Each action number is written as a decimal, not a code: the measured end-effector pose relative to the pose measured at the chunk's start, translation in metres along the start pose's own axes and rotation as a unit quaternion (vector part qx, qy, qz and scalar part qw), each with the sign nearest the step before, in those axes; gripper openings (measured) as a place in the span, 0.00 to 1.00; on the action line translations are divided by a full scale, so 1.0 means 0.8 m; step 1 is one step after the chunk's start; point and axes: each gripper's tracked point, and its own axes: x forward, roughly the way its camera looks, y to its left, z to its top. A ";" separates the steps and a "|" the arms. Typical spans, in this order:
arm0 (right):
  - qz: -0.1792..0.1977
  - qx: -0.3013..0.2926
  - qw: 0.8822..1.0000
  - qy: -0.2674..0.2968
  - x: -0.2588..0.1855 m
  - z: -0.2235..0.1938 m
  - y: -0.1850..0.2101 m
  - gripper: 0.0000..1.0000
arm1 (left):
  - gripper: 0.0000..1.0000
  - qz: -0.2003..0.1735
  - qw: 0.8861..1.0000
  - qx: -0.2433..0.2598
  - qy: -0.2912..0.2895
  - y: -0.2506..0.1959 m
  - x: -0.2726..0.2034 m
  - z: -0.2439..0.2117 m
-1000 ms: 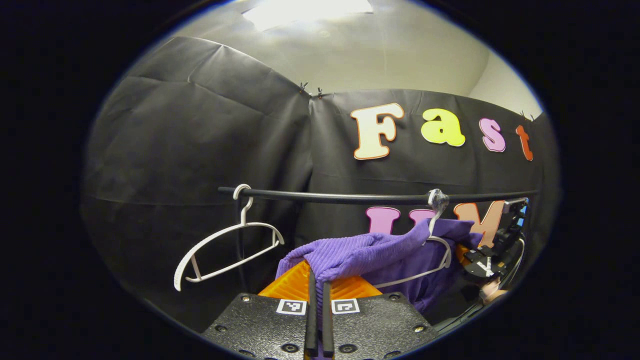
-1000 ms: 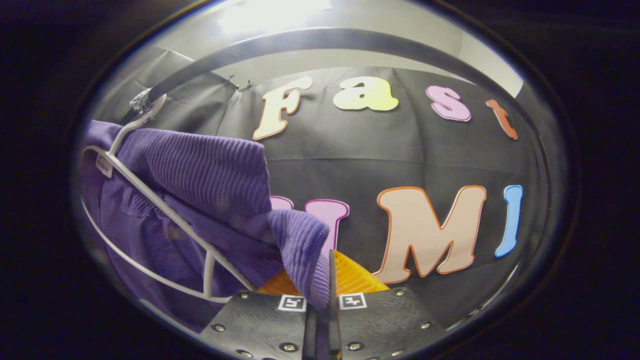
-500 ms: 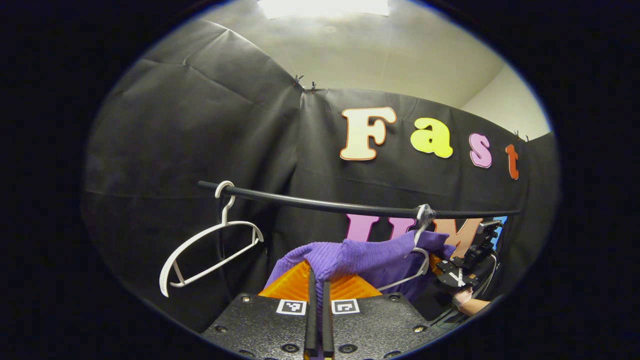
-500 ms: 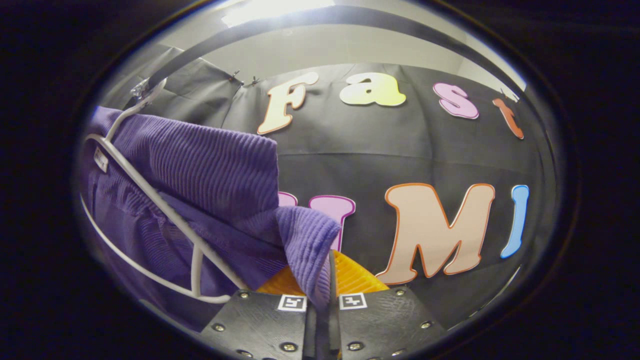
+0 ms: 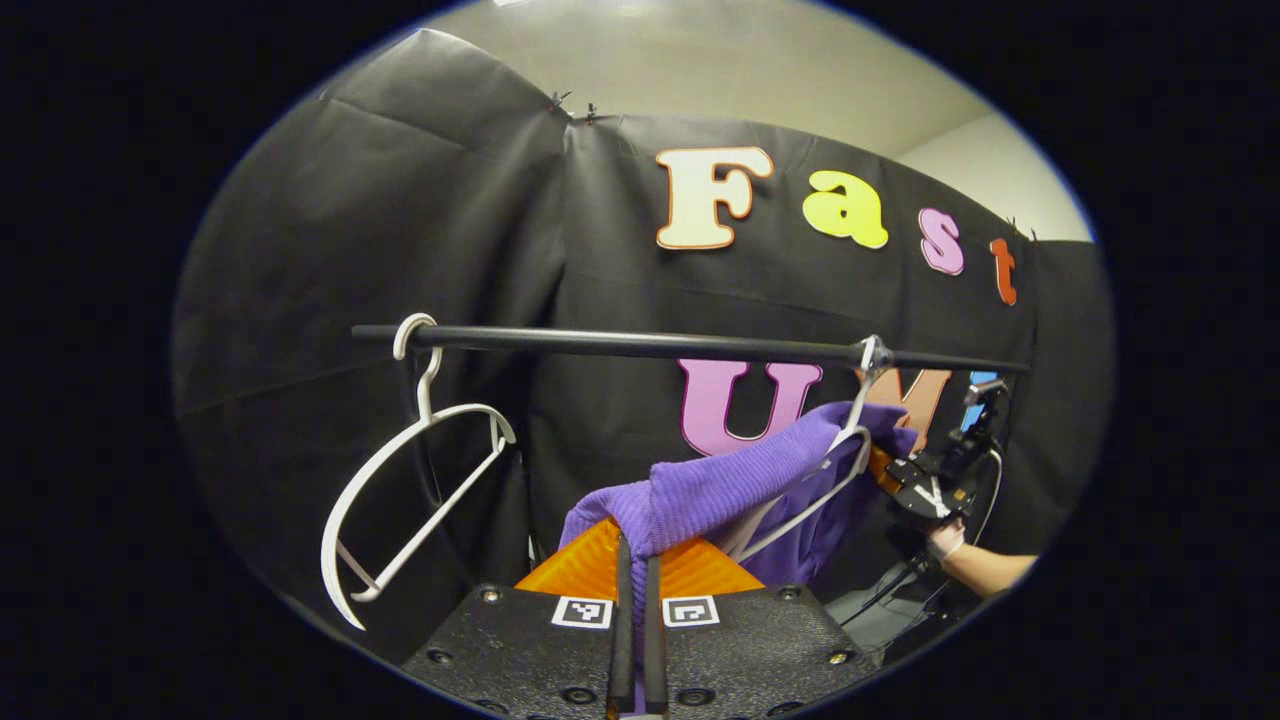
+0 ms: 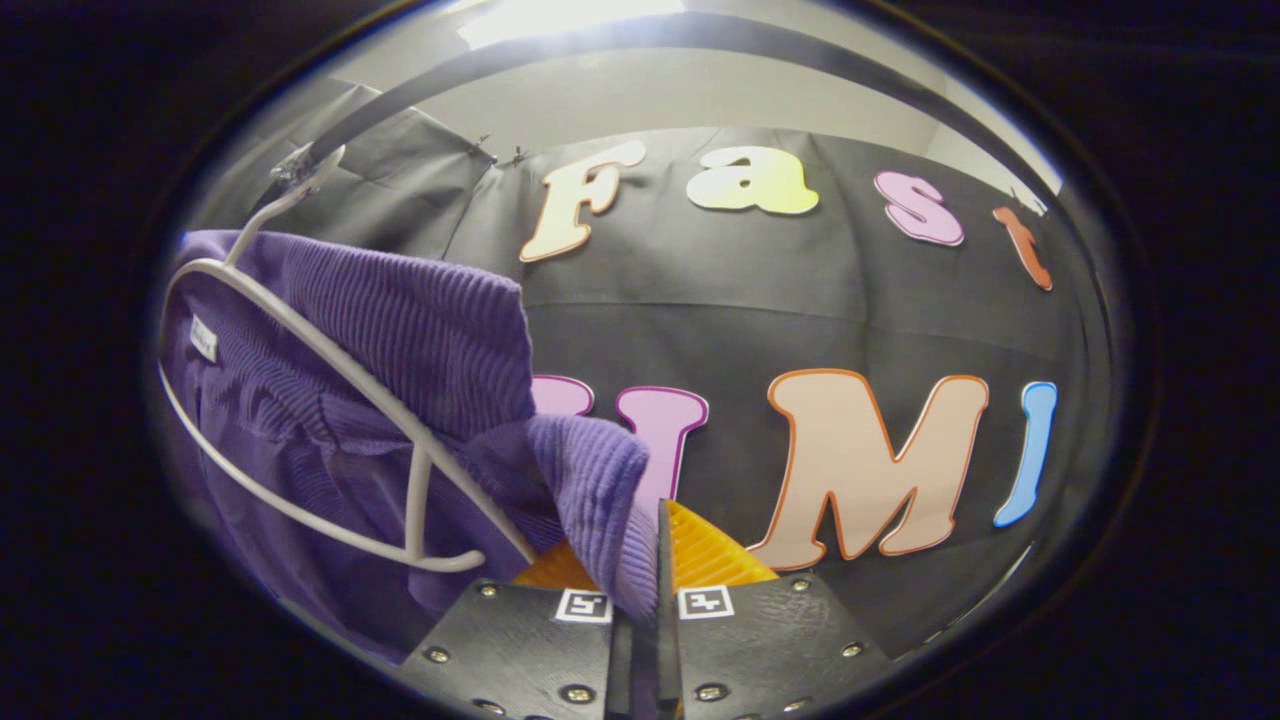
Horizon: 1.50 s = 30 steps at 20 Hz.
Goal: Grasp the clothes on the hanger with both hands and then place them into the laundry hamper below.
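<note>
Left gripper view, foreground, bottom centre: the left claw (image 5: 635, 640) is closed, its two fingers pinching a fold of the purple ribbed garment (image 5: 720, 490). Each finger mount carries a small square black-and-white marker; no readable text is present.

Middle distance: the garment stretches from this claw up and to the right, draped over a white hanger (image 5: 815, 490) whose hook sits on a black rail (image 5: 640, 345) crossing the frame horizontally. At left of the frame a bare white hanger (image 5: 405, 500) hangs from the same rail, tilted. At right, just beyond the garment, the right claw (image 5: 925, 485) appears with the hand (image 5: 945, 540) that holds it; its state cannot be told from here.

Right gripper view, bottom centre: the right claw (image 6: 648, 640) is closed on another fold of the garment (image 6: 420, 340), which fills the left of the frame over the hanger (image 6: 350, 380). A small white label (image 6: 203, 339) is sewn inside; its writing is too small to read.

Background: black cloth walls (image 5: 400, 220), with a pale ceiling (image 5: 720, 70) above.
</note>
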 end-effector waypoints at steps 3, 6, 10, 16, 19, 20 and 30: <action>0.001 0.006 1.000 0.004 0.000 -0.002 -0.002 0.12 | 0.04 -0.001 1.000 0.015 -0.010 0.005 0.010 0.001; 0.005 0.010 1.000 0.013 0.001 -0.009 0.000 0.12 | 0.02 0.004 0.999 0.037 -0.020 0.013 0.022 -0.002; 0.004 0.012 0.999 0.035 -0.002 -0.030 -0.002 0.12 | 0.04 -0.009 0.998 0.046 -0.033 0.010 0.029 -0.021; 0.006 0.007 0.998 0.063 -0.012 -0.060 0.005 0.12 | 0.04 -0.017 0.999 0.023 -0.040 0.016 0.038 -0.058; 0.007 0.006 0.997 0.076 -0.017 -0.076 0.007 0.12 | 0.04 -0.020 0.999 0.001 -0.039 0.016 0.039 -0.079; 0.007 0.006 0.997 0.081 -0.018 -0.082 0.006 0.12 | 0.04 -0.022 0.999 -0.002 -0.039 0.014 0.038 -0.086; 0.031 0.001 0.987 0.157 -0.067 -0.172 0.029 0.09 | 0.04 -0.024 1.000 0.005 0.009 -0.029 0.040 -0.191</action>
